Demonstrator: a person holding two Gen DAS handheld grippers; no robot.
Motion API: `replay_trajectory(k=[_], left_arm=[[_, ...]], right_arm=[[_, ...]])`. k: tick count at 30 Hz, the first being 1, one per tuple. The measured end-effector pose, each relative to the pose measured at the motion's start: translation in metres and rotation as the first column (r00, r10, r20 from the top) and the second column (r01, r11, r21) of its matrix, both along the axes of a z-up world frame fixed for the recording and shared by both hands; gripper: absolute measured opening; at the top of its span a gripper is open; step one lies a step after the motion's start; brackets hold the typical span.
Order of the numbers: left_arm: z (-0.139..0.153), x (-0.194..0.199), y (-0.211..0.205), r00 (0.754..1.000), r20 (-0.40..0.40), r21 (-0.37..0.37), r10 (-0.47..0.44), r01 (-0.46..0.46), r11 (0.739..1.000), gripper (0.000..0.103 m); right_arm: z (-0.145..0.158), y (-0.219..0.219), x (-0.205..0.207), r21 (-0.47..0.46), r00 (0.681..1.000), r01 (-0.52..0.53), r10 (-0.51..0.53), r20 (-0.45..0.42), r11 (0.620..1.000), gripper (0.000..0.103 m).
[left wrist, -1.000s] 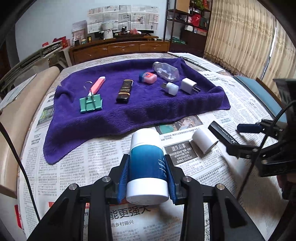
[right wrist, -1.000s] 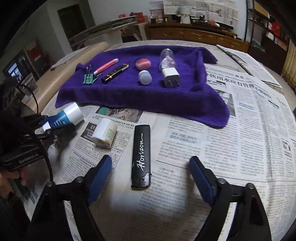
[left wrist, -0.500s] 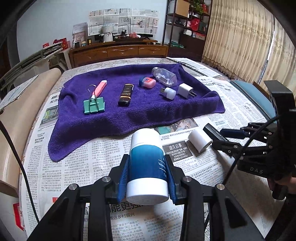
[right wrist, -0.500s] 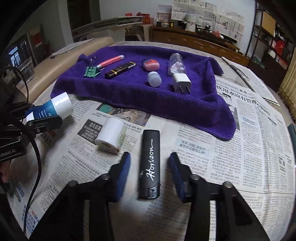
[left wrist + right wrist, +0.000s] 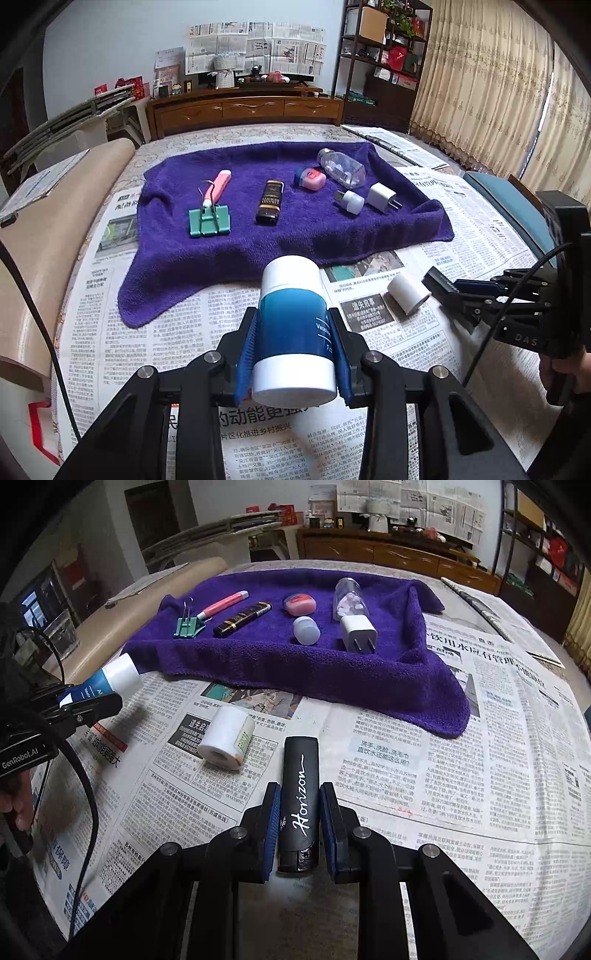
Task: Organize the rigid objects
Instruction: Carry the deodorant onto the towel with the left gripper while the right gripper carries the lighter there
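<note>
My left gripper (image 5: 293, 354) is shut on a blue and white Vaseline bottle (image 5: 293, 321) and holds it above the newspaper; it also shows in the right wrist view (image 5: 107, 683). My right gripper (image 5: 299, 827) is shut on a black Horizon lighter (image 5: 300, 794) that lies on the newspaper; the lighter shows in the left wrist view (image 5: 437, 282). A white roll (image 5: 227, 738) lies just left of it. The purple towel (image 5: 295, 236) holds a green binder clip (image 5: 209, 220), a pink pen (image 5: 218, 182), a dark lighter (image 5: 270, 202), a pink case (image 5: 311, 178), a clear bottle (image 5: 341, 168), a small white cap piece (image 5: 351, 201) and a white charger (image 5: 382, 196).
Newspaper (image 5: 461, 768) covers the table around the towel. A beige chair back (image 5: 40, 236) stands along the left edge. A wooden sideboard (image 5: 243, 110) and shelves (image 5: 384, 55) are beyond the far edge.
My right gripper has closed from wide open onto the black lighter. My left gripper holds the bottle as before and has drawn back a little from the towel.
</note>
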State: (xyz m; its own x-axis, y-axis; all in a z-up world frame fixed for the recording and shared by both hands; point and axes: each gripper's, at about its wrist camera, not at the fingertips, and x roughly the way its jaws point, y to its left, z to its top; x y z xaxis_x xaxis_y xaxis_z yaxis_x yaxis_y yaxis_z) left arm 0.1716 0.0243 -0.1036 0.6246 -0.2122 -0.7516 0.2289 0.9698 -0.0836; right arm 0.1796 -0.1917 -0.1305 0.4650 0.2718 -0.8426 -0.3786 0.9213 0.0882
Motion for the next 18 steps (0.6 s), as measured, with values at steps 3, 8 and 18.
replay_trajectory(k=[3,8,18], left_arm=[[0.006,0.002,-0.001,1.0,0.006,0.002,-0.001,0.001,1.0,0.035],[0.018,0.012,-0.001,1.0,0.016,-0.012,0.006,-0.006,1.0,0.035],[0.032,0.057,-0.01,1.0,0.011,-0.021,-0.011,0.012,1.0,0.035]], right_arm=[[0.008,-0.007,-0.002,0.026,1.0,0.01,-0.01,0.013,1.0,0.022],[0.022,-0.019,0.001,0.076,0.999,0.029,-0.031,0.02,0.997,0.022],[0.045,-0.028,0.03,0.107,0.998,0.052,-0.057,0.042,0.993,0.022]])
